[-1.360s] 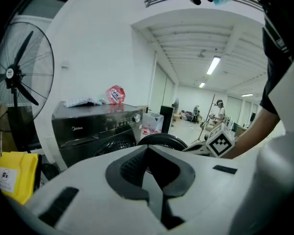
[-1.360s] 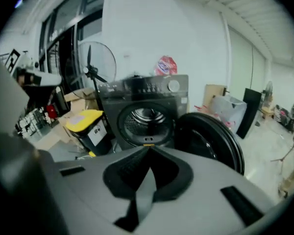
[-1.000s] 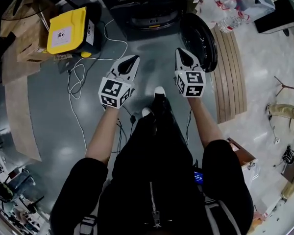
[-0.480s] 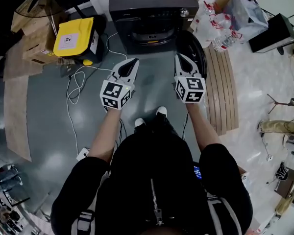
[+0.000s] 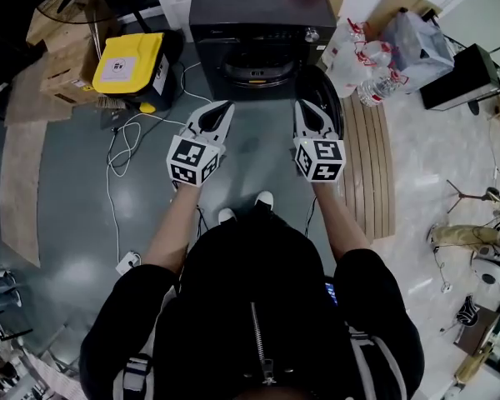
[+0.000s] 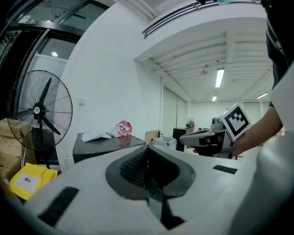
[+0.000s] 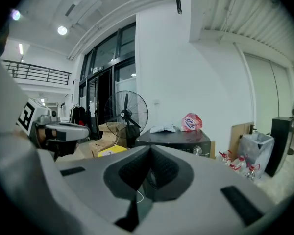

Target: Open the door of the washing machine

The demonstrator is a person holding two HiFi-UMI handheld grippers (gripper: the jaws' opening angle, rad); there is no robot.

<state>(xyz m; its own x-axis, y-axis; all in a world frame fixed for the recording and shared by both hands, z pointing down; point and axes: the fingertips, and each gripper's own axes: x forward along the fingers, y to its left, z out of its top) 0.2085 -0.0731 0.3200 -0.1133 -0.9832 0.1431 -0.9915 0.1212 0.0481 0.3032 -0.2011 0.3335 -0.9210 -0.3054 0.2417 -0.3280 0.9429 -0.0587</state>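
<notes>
The black washing machine point(image 5: 262, 23) stands at the far end of the floor, its round drum opening point(image 5: 258, 72) showing. Its dark round door point(image 5: 340, 98) stands swung out to the right, partly behind my right gripper. Both grippers hang in the air in front of the machine, apart from it. My left gripper point(image 5: 220, 110) is shut and empty. So is my right gripper point(image 5: 303, 110), which sits just left of the door. In the left gripper view, the shut gripper point(image 6: 147, 150) points past the machine's top point(image 6: 105, 147). In the right gripper view, the shut gripper point(image 7: 149, 150) points at the machine point(image 7: 179, 142).
A yellow case point(image 5: 132, 61) and cardboard boxes point(image 5: 62, 27) lie left of the machine, with a standing fan point(image 7: 126, 112) behind. A white cable point(image 5: 117, 152) trails over the floor. A wooden board point(image 5: 373, 165), water bottles point(image 5: 362, 52) and a bag point(image 5: 417, 36) are on the right.
Both grippers have risen, still shut and side by side. The person has drawn back from the machine, so the head view now takes in its whole top.
</notes>
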